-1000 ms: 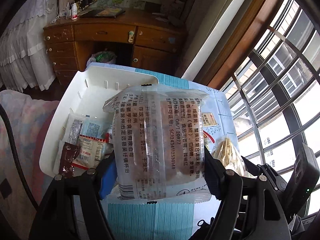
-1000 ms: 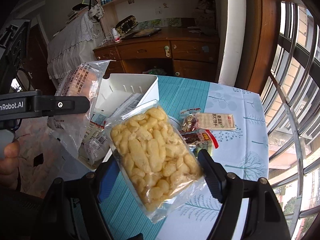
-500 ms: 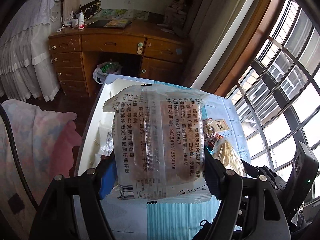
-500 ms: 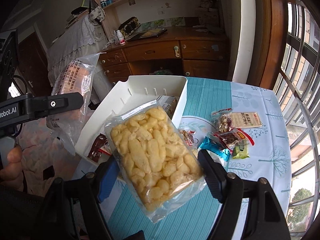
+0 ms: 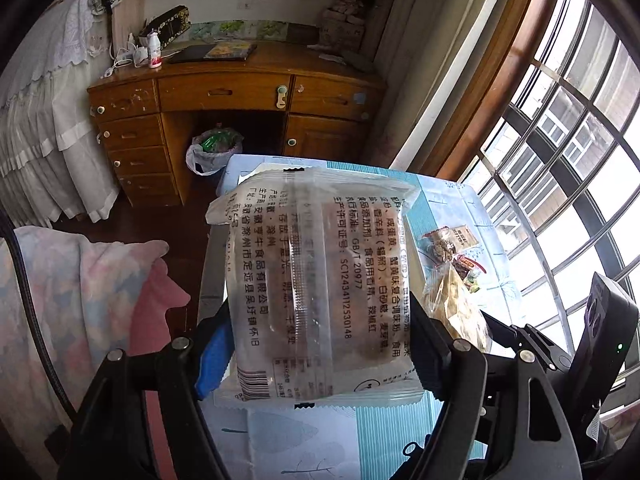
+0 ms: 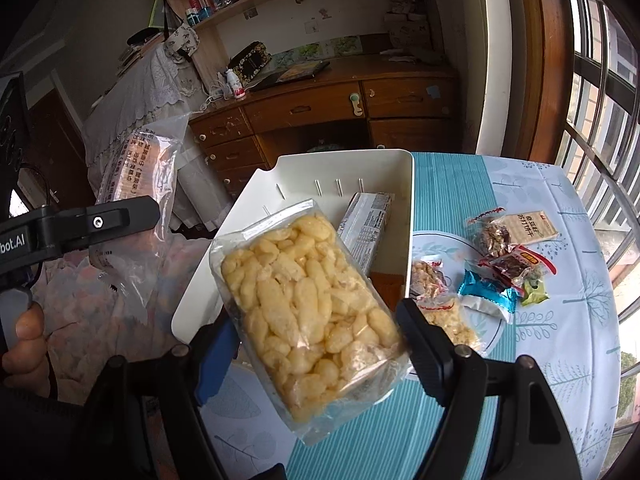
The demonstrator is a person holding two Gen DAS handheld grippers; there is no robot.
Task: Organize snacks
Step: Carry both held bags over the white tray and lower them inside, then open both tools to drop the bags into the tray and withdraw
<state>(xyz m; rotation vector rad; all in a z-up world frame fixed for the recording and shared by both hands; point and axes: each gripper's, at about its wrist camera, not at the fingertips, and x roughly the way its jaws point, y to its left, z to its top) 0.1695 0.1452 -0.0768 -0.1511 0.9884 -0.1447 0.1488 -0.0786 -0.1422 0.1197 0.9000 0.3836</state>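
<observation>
the bench (image 6: 560, 360), under a blue-and-white cloth, carries a white bin (image 6: 400, 200) with a boxed snack inside and loose small snacks (image 6: 508, 264) just beside its right wall. above the bin's near end the right tool (image 6: 316, 344) is clamped on a clear bag of yellow puffs (image 6: 304, 304). the left tool (image 5: 320, 344) is clamped on a clear printed packet (image 5: 316, 280), held above the bench's left edge.

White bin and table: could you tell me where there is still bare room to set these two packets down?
The white bin has bare floor at its far end, between the slotted wall and the grey box. On the tablecloth, the striped strip beyond the loose snacks is free. Beside the bin's right wall it is crowded.
</observation>
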